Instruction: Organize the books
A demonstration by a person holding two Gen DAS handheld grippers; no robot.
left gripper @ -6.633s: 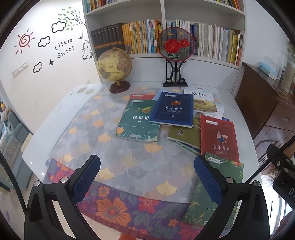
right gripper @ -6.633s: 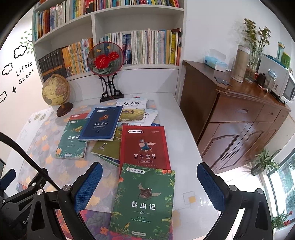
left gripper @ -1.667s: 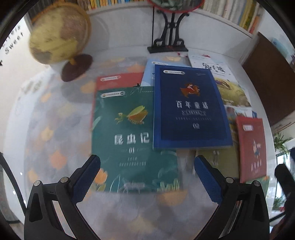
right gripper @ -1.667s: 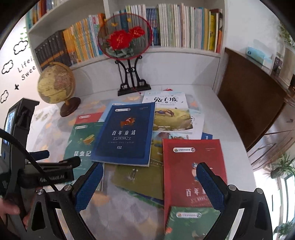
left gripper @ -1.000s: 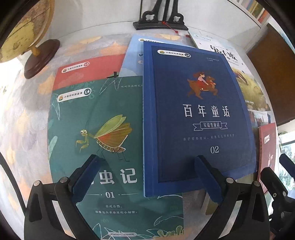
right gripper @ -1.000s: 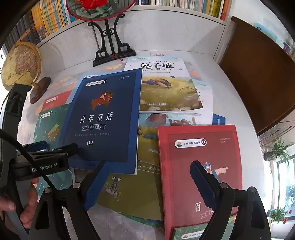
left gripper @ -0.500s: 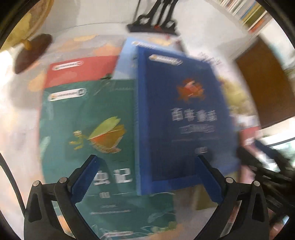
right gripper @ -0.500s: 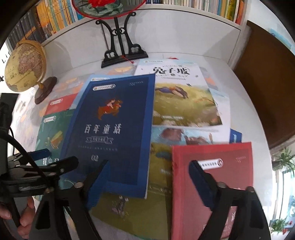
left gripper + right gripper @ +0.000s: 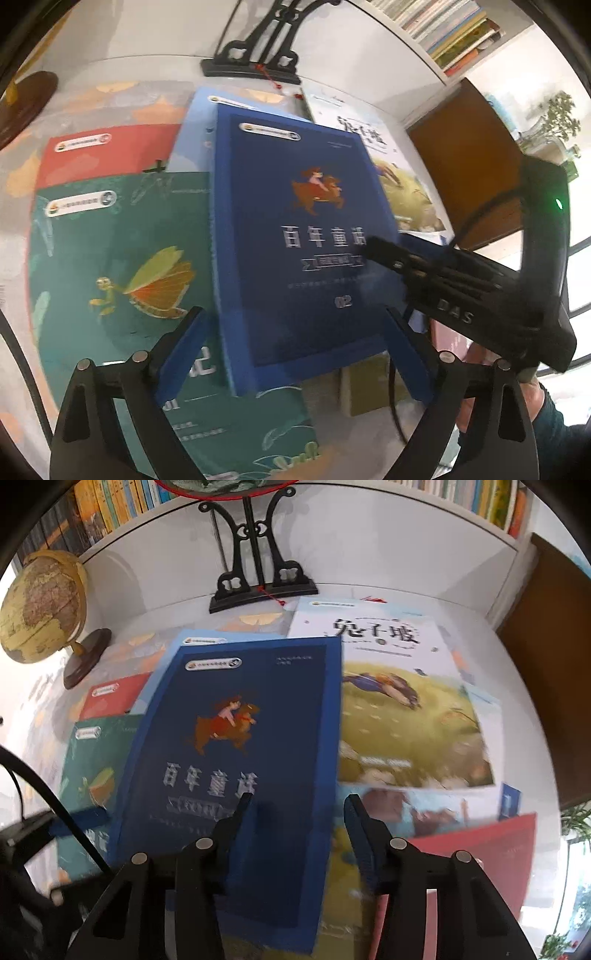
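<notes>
On the white table (image 9: pixel 509 679), everything is easiest to place off the dark blue book (image 9: pixel 236 760) marked 02, which lies on top of the scattered pile. Left of it and partly under its edge sits the green insect book (image 9: pixel 110 266) with the mantis cover, and a red book (image 9: pixel 107 151) pokes out beyond that one. Right of the blue book is the white rabbit picture book (image 9: pixel 402 701), and nearer the camera on that side another red book (image 9: pixel 476 849). Behind the blue book stands a black ornamental stand (image 9: pixel 258 579), with a globe (image 9: pixel 40 605) off to its left.

The left gripper (image 9: pixel 295 354) hangs over the blue book's near edge, jaws wide but closing, not touching it. The right gripper (image 9: pixel 295 812) is closing too, straddling the blue book's right edge, pads not yet pressing as far as I can see.
</notes>
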